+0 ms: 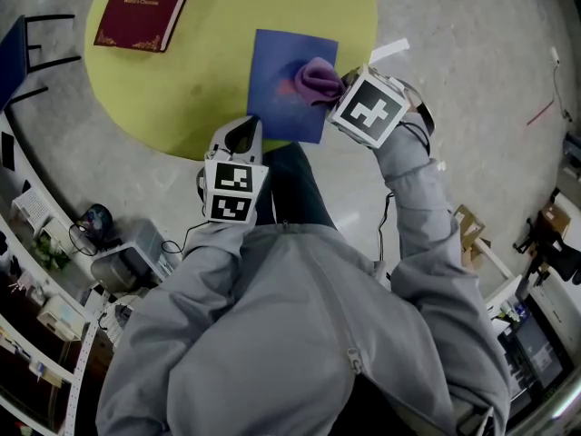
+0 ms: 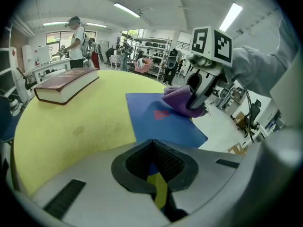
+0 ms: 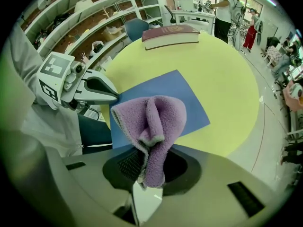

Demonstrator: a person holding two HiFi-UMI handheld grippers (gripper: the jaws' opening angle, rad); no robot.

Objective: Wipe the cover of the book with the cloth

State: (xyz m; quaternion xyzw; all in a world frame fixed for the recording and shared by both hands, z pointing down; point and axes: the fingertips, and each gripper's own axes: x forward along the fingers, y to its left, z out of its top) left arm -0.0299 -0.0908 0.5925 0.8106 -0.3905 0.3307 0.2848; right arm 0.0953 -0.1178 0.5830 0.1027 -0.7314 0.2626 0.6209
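A thin blue book (image 1: 281,71) lies flat on the round yellow table (image 1: 200,89), close to its near edge. A purple cloth (image 1: 318,78) rests over the book's right side, bunched in my right gripper (image 1: 340,89), which is shut on it. In the right gripper view the cloth (image 3: 151,122) rises folded out of the jaws above the blue book (image 3: 165,91). My left gripper (image 1: 238,134) sits at the table's near edge beside the book's near left corner, its jaws together with nothing seen between them. The left gripper view shows the blue book (image 2: 161,122) ahead with the cloth (image 2: 180,100) on it.
A thick maroon book (image 1: 145,3) lies at the table's far left. Black chair legs (image 1: 45,39) stand left of the table. Shelving (image 3: 94,18) and people at benches (image 2: 75,41) fill the room behind. A grey floor surrounds the table.
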